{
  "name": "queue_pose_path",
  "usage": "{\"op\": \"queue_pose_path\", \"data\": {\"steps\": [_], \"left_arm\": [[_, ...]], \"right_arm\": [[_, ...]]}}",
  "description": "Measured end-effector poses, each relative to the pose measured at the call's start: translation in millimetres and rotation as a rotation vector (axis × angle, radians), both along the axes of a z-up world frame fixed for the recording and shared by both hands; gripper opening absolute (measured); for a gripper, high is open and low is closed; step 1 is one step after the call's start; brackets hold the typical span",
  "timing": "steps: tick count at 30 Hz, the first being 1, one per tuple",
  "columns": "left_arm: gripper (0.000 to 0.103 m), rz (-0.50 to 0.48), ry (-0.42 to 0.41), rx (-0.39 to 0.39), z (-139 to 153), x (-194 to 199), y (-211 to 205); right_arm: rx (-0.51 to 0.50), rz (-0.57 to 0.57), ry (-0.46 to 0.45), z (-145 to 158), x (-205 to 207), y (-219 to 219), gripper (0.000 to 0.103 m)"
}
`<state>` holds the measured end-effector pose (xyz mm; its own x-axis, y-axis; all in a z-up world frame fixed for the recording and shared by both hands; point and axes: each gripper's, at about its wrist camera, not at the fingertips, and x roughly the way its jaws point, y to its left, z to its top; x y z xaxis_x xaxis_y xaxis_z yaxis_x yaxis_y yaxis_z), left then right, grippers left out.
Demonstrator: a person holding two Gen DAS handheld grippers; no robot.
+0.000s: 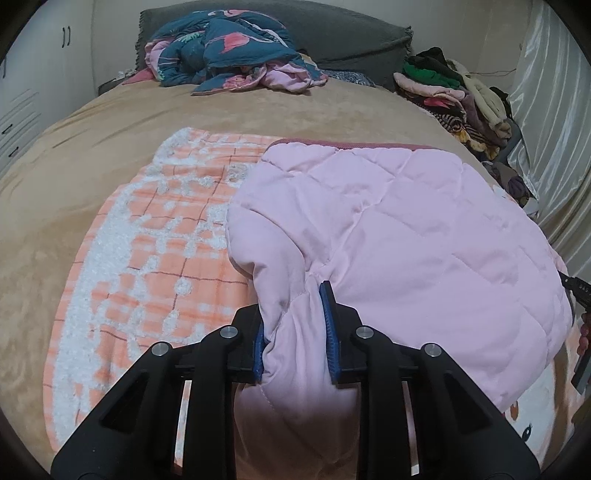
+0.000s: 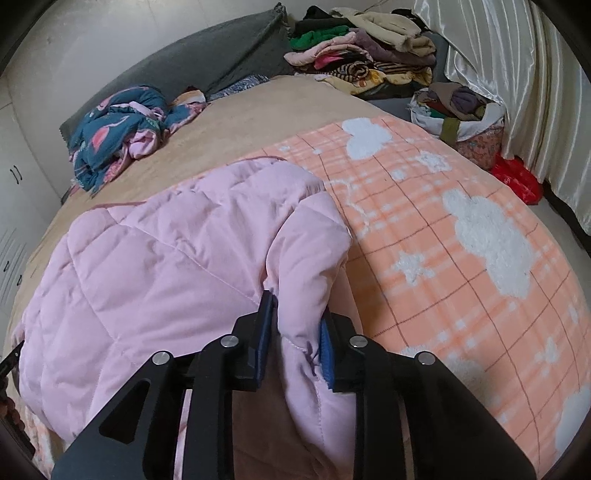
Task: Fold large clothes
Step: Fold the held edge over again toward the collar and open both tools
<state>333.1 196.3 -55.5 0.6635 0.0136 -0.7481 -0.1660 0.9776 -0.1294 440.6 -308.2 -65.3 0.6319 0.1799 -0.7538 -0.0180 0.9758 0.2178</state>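
L gripper & R gripper, fingers pinching pink quilted garment edges over peach blanket: first fold underway, rest pending.

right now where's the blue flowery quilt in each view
Left wrist: the blue flowery quilt lies bunched at top centre, against the grey headboard cushion.
Right wrist: the quilt sits at upper left, the cushion behind it.
Shared landmark: the clothes pile at the bed's far corner.

Bare tan bedspread lies clear before the crumpled teal bedding.
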Motion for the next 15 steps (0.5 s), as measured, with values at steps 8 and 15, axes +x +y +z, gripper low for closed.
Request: {"op": "queue_pose_path", "data": {"steps": [8, 15], "left_arm": [[0.024, 0.003, 0.007, 0.061, 8, -11, -7], [0.045, 0.007, 0.002, 0.068, 21, -24, -10]], "right_arm": [[0.043, -0.036, 0.028, 7, -17, -15, 0.051], [0.058, -0.014, -0.029, 29, -53, -27, 0.086]]}}
